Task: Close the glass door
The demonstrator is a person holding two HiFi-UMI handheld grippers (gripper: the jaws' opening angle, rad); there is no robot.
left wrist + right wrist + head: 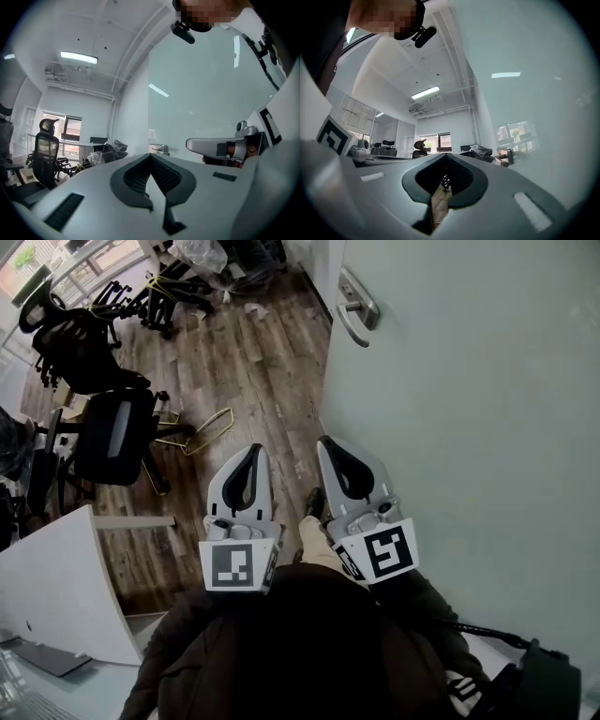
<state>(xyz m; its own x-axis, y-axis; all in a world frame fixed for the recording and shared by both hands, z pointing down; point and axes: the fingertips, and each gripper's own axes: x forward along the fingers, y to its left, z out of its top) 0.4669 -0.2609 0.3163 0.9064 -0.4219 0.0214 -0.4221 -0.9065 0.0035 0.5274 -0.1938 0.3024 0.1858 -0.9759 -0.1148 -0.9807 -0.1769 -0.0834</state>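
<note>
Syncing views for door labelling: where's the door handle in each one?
Head view: door handle top centre, at the glass door's left edge.
Left gripper view: door handle near centre, on the door's left edge.
Right gripper view: door handle right of centre, slightly below mid height.
Shared landmark: the glass door, filling each picture's right side.

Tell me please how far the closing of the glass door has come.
Done: nothing visible yet. In hand: the left gripper and right gripper are both shut, gripping nothing, held beside the glass door. Left: reach the handle ahead, which neither touches, and move the door closed.
</note>
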